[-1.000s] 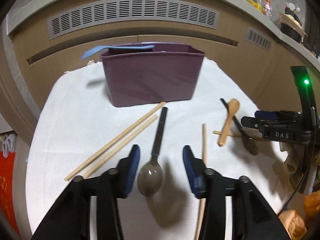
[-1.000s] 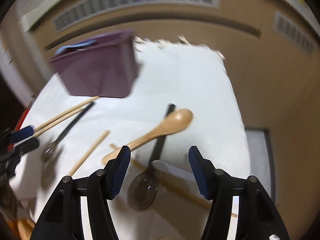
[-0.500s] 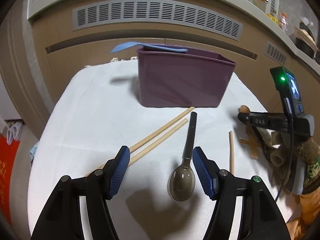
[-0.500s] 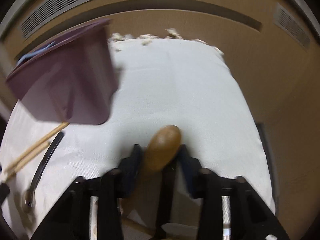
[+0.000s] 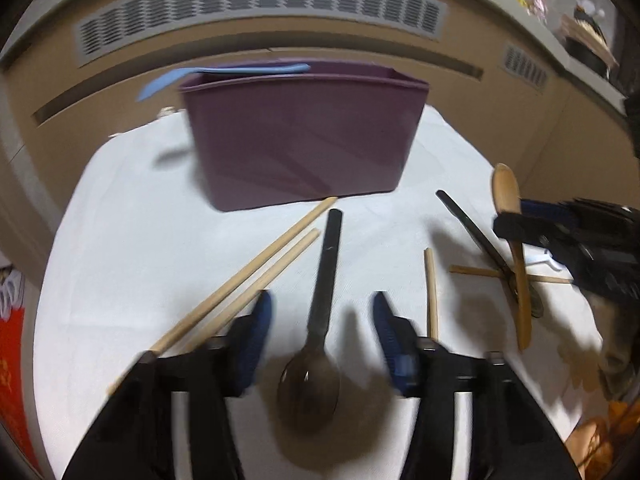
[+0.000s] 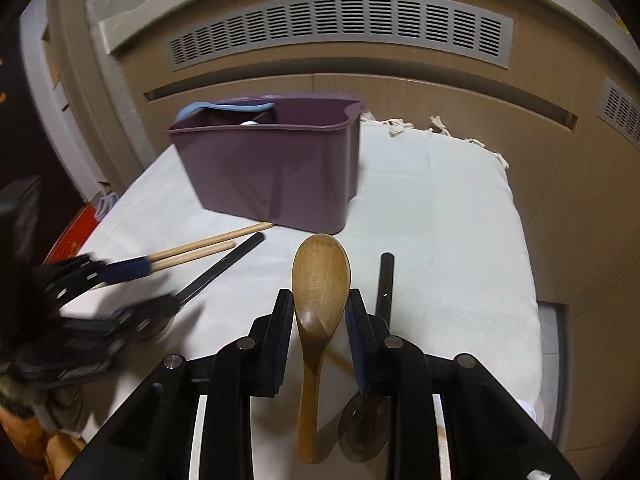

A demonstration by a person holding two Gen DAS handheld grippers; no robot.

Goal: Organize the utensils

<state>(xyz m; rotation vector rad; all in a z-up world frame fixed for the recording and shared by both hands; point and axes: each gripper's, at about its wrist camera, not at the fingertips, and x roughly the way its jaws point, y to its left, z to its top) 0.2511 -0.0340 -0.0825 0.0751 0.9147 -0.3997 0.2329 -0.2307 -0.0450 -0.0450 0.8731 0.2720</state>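
A white cloth (image 6: pixel 440 208) covers the table, a purple bin (image 6: pixel 276 168) at its back. The right gripper (image 6: pixel 318 316) clamps a wooden spoon (image 6: pixel 320 280). The left gripper (image 5: pixel 322 320), wide open, straddles a dark spoon (image 5: pixel 316 344) beside chopsticks (image 5: pixel 248 280).

Four chopsticks (image 5: pixel 256 276), four spoons (image 5: pixel 324 280), one purple bin (image 5: pixel 304 140), one cloth (image 5: pixel 120 240).

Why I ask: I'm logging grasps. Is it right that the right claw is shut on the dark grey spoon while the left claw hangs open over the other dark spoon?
Not quite. The right claw is shut on the wooden spoon, as the right wrist view shows; a dark spoon lies beside it. The left claw does hang open over the other dark spoon.
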